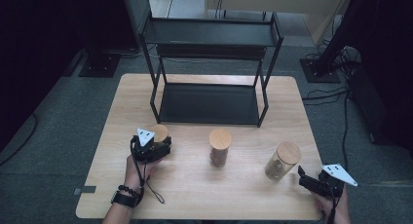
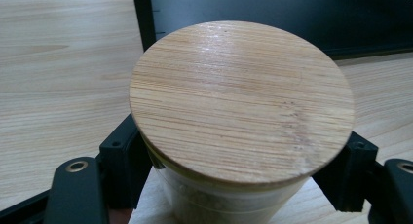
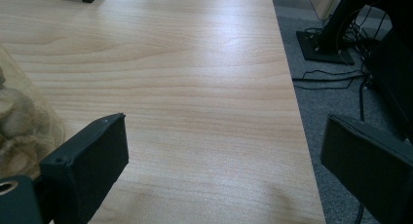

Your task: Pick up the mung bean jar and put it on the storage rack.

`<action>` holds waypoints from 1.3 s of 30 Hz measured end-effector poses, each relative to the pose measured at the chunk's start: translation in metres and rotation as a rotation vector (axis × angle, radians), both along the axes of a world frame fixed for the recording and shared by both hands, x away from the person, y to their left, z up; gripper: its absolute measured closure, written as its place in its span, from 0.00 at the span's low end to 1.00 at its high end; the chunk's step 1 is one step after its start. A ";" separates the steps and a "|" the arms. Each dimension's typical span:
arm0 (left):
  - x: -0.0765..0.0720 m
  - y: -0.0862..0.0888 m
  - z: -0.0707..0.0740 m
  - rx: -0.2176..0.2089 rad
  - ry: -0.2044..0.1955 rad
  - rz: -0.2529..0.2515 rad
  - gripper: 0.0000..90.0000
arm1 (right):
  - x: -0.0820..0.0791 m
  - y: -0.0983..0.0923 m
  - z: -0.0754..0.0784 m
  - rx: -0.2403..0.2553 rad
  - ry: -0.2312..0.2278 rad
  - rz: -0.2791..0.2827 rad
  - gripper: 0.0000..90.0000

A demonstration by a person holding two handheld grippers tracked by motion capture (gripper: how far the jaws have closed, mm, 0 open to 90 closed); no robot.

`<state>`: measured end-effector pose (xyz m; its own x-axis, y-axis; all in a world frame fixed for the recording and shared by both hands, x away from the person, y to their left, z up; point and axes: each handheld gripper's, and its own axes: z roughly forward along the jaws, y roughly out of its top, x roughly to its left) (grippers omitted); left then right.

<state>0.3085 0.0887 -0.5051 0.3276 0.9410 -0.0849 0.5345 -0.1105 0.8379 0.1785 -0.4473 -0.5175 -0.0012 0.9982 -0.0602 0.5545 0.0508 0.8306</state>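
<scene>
A glass jar with a round bamboo lid point(image 2: 241, 97) stands at the left of the table, just in front of the rack's left leg point(image 1: 159, 132). My left gripper point(image 1: 161, 145) point(image 2: 234, 185) is shut on this jar, its black pads point(image 2: 122, 158) pressing the glass on both sides below the lid. At the table's right front corner my right gripper point(image 1: 306, 179) point(image 3: 229, 160) stands open with bare tabletop between its fingers. A second lidded jar point(image 1: 281, 160) stands just left of it, and its glass wall point(image 3: 19, 126) shows at the edge of the right gripper view.
A third lidded jar point(image 1: 220, 147) stands mid-table. A black two-tier metal rack point(image 1: 209, 104) occupies the back half of the wooden table point(image 1: 195, 195). Beyond the table's right edge, cables and a stand base point(image 3: 321, 48) lie on the grey floor.
</scene>
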 end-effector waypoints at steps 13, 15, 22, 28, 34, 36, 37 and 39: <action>0.007 -0.011 0.008 0.000 -0.003 -0.005 0.28 | 0.000 0.000 0.000 -0.001 -0.001 0.004 0.04; 0.009 -0.014 0.009 0.002 -0.006 -0.007 0.28 | 0.000 0.000 0.000 0.000 -0.001 0.005 0.04; 0.016 -0.025 0.012 0.000 0.005 -0.010 0.28 | 0.000 0.000 0.000 0.002 -0.003 0.006 0.04; 0.024 -0.032 0.014 0.004 0.005 -0.011 0.28 | -0.001 0.000 0.000 0.006 -0.004 0.008 0.04; 0.032 -0.039 0.015 0.014 0.009 -0.014 0.28 | -0.001 -0.001 0.000 0.013 -0.005 0.008 0.04; 0.034 -0.042 0.016 0.015 0.010 -0.014 0.28 | -0.001 -0.001 0.000 0.012 -0.006 0.009 0.04; 0.035 -0.043 0.016 0.017 0.012 -0.015 0.28 | -0.001 -0.001 0.000 0.012 -0.007 0.009 0.04; 0.037 -0.045 0.017 0.017 0.013 -0.014 0.28 | -0.001 -0.001 0.000 0.012 -0.006 0.010 0.04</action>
